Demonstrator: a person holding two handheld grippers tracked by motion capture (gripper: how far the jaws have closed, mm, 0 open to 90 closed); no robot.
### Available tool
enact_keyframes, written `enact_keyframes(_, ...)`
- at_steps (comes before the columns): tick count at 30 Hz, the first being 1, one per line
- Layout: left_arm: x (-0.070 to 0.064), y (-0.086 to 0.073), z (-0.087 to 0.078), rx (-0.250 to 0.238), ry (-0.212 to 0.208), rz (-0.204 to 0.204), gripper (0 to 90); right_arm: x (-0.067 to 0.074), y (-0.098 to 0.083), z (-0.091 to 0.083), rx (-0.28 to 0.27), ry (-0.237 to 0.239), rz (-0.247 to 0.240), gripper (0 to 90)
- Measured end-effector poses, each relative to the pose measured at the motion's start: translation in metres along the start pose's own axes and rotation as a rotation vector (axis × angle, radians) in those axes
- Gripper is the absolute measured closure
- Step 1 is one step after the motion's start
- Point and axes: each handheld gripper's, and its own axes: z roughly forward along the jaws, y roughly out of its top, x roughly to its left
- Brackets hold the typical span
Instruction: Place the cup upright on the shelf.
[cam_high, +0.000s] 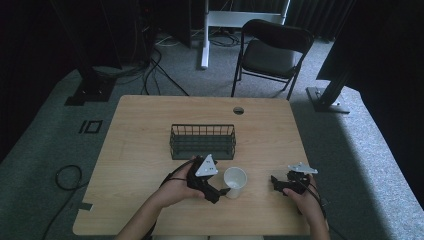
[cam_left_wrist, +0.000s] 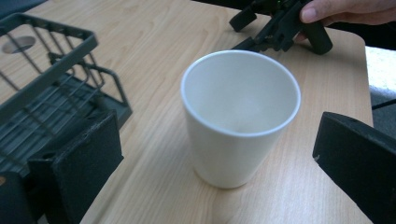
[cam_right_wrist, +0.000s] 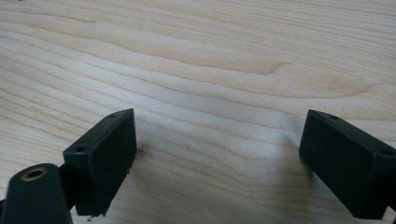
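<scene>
A light wooden table with rounded corners (cam_high: 150, 125) carries everything here. Near its middle sits a dark green wire basket, rectangular and open-topped (cam_high: 202, 141), with nothing visible inside it. Just in front of the basket, toward the person, stands a small white tapered cup (cam_high: 235, 182), upright and apparently empty, its mouth wider than its base.

The left gripper (cam_left_wrist: 219, 154) is levelled at the cup with its jaws spread wide, one on each side of the cup wall and neither touching it. The right gripper (cam_right_wrist: 217, 163) hovers low over bare wood to the right, well apart from the cup, jaws likewise spread with nothing between them.

The cup looks light and smooth, probably thin-walled, so it could tip or slide under a one-sided push. A gentle squeeze across the middle of the wall, below the rim, seems the safest hold.
</scene>
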Motion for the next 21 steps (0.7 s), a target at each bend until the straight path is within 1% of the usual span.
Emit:
enact_keyframes(4,-0.002,0.002,0.004,0.0,-0.014,0.008,1.5,0.0,0.0,0.0,0.0,0.0,0.0,10.7)
enact_keyframes(5,-0.002,0.003,0.007,0.001,-0.017,0.014,1.5,0.0,0.0,0.0,0.0,0.0,0.0,10.7)
enact_keyframes(7,-0.003,0.004,0.01,0.0,-0.02,0.01,1.5,-0.001,0.0,0.0,0.0,0.005,-0.004,10.7)
enact_keyframes(8,-0.003,0.004,0.012,0.003,-0.023,0.017,1.5,-0.001,0.0,0.0,0.0,0.006,-0.005,10.7)
enact_keyframes(10,-0.004,0.005,0.014,0.003,-0.027,0.016,1.5,-0.001,0.0,0.0,0.0,0.006,-0.005,10.8)
enact_keyframes(12,-0.005,0.008,0.019,0.009,-0.038,0.024,1.5,-0.001,0.0,0.0,0.0,0.006,-0.005,10.7)
enact_keyframes(15,-0.005,0.01,0.023,0.007,-0.046,0.023,1.5,-0.001,0.0,0.0,0.0,0.006,-0.004,10.7)
enact_keyframes(21,-0.007,0.013,0.029,0.016,-0.054,0.038,1.5,-0.001,0.0,0.0,0.0,0.006,-0.005,10.7)
